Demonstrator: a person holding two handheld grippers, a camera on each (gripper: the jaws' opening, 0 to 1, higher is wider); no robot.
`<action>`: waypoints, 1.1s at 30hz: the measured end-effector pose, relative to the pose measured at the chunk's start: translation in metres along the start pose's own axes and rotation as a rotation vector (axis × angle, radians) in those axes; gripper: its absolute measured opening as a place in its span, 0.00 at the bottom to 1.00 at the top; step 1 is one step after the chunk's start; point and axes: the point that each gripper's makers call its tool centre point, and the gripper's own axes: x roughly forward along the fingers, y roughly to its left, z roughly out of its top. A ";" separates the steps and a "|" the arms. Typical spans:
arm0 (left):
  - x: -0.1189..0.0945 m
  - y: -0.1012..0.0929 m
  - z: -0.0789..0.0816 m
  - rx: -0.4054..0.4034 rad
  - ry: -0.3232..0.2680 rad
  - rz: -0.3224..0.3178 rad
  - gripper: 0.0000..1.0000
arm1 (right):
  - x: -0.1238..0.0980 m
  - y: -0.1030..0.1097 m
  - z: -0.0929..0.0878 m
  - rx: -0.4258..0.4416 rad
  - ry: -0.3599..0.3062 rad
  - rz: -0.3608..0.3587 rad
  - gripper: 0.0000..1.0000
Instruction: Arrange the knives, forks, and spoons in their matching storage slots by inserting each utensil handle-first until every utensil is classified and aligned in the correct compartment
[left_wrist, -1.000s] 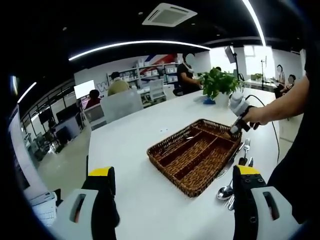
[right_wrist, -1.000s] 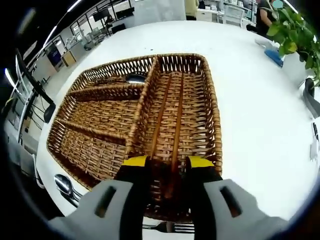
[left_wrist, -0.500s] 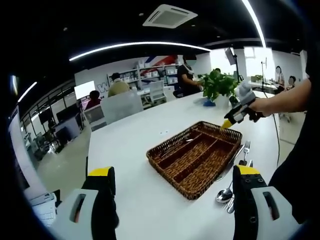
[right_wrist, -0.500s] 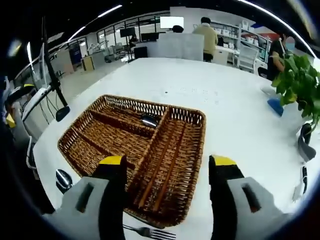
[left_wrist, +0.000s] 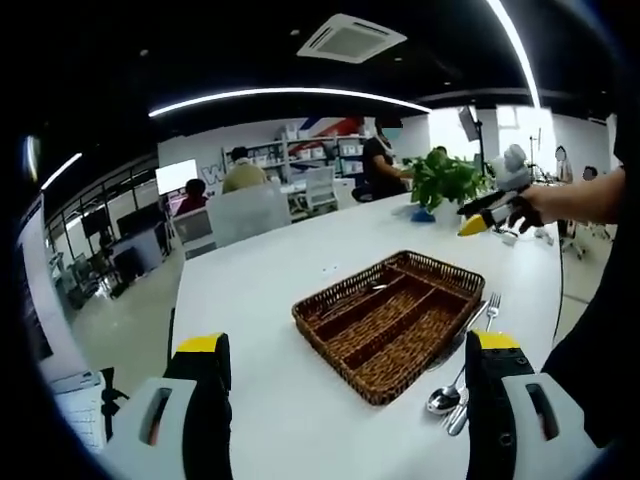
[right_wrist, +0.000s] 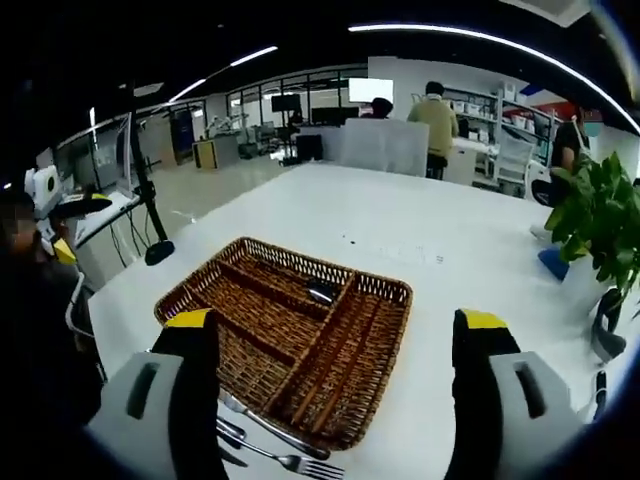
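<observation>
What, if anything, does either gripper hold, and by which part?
Nothing. The left gripper and right gripper both stand open with nothing between their jaws, above the basket.

A white table (right_wrist: 400, 225) carries a wicker tray (right_wrist: 290, 340), loose cutlery (right_wrist: 270, 440) and a potted plant (left_wrist: 445, 185).

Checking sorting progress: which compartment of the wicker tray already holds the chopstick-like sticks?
The long compartment of the wicker tray, on the side nearest the potted plant; two brown sticks lie along it. The shorter slots beside it hold none.
</observation>
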 end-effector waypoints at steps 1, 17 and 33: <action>0.000 0.000 0.000 -0.002 0.001 0.000 0.99 | -0.004 0.002 0.005 -0.008 -0.021 0.009 1.00; 0.005 -0.020 0.006 0.001 -0.002 -0.012 0.99 | -0.084 0.019 -0.005 -0.087 -0.137 0.132 1.00; -0.002 -0.024 0.005 0.027 0.009 -0.020 0.99 | -0.098 0.033 -0.020 -0.097 -0.122 0.184 1.00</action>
